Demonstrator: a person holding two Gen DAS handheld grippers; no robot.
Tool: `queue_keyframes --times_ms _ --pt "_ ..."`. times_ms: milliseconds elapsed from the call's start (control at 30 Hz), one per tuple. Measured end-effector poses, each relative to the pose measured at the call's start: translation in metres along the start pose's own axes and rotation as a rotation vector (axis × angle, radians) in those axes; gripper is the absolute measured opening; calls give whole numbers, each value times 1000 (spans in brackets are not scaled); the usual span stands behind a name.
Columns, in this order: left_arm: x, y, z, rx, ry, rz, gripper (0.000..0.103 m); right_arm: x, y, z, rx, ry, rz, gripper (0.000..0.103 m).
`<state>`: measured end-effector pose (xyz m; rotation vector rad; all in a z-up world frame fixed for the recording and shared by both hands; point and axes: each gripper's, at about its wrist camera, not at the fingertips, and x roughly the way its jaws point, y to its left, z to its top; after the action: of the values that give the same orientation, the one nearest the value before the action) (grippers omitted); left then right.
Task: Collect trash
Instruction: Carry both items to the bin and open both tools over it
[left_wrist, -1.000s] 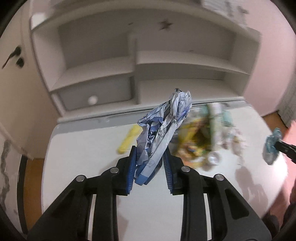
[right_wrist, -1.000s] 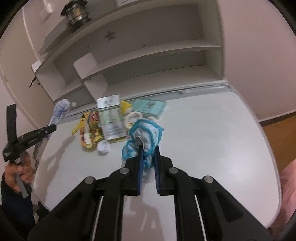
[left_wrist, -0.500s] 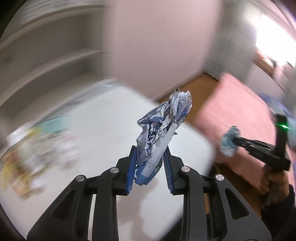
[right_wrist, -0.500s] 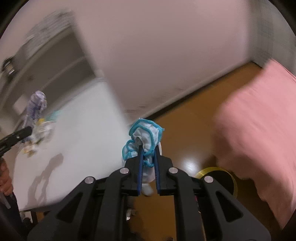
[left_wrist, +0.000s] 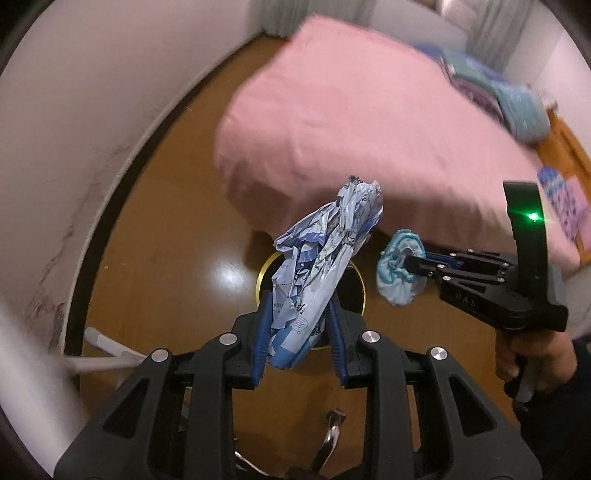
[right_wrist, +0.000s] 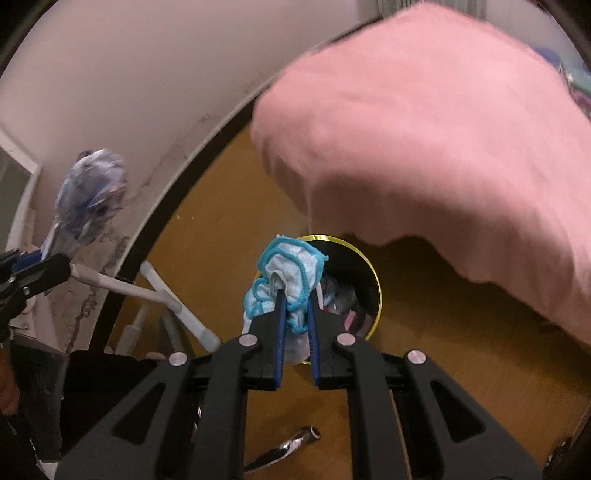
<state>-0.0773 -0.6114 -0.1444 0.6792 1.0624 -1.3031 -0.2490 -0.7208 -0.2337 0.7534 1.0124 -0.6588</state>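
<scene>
While the pink bedding (left_wrist: 351, 122) is hogging most of both views, the wooden floor (left_wrist: 177, 236) is spreading out underneath it, with a pale wall (left_wrist: 92, 92) curving along the left side. Sitting on that floor, right at the bed's edge, is a round black trash bin (right_wrist: 369, 284) with a gold rim, and some rubbish is already showing inside it in the right wrist view.

Both grippers are pointing steeply down toward the bin. The left gripper (left_wrist: 299, 328) is gripping a crumpled blue-and-white wrapper (left_wrist: 325, 258); its jaws are standing a little apart with the blue pads pressing on the wrapper's lower end, and the rest is sticking up and out past the fingertips, over the bin. The right gripper (right_wrist: 295, 317) is pinching a wadded white cloth with a turquoise hem (right_wrist: 288, 273), jaws nearly together on it, hanging just over the bin's near rim. In the left view a hand (left_wrist: 532, 354) is holding the right gripper's handle, a green light glowing on top of it.
</scene>
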Motion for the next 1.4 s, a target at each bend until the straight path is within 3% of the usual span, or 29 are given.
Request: queue_keyframes --times_ms 200,500,600,633,667,967,1067,1133,1233,1300,1400 --pt "71 2 10 12 63 13 28 44 -10 -3 24 71 5 11" --pt "110 5 0 -44 126 -6 28 66 -19 -3 22 95 24 12" --pt "113 5 -1 -48 132 -2 28 66 -19 -3 22 87 23 28" --pt "114 2 -2 -48 135 1 28 63 -19 -3 22 76 21 42" --pt "115 2 -1 -49 137 2 28 61 -19 -2 21 63 13 49" --pt "123 -9 1 -44 152 -33 28 35 -32 0 66 4 -1 51" --pt "120 -15 5 -39 145 -45 39 21 -37 -1 78 -14 -12 53" --pt "114 -20 8 -30 137 -44 53 11 -40 -2 89 -31 -17 55" --pt "98 -26 14 -15 107 -42 60 -9 -40 -3 95 -56 -23 57" --pt "79 -29 17 -8 81 -41 62 -24 -33 -1 84 -79 -22 59" --pt "33 -28 14 6 6 -28 76 -51 -6 4 22 -120 -22 67"
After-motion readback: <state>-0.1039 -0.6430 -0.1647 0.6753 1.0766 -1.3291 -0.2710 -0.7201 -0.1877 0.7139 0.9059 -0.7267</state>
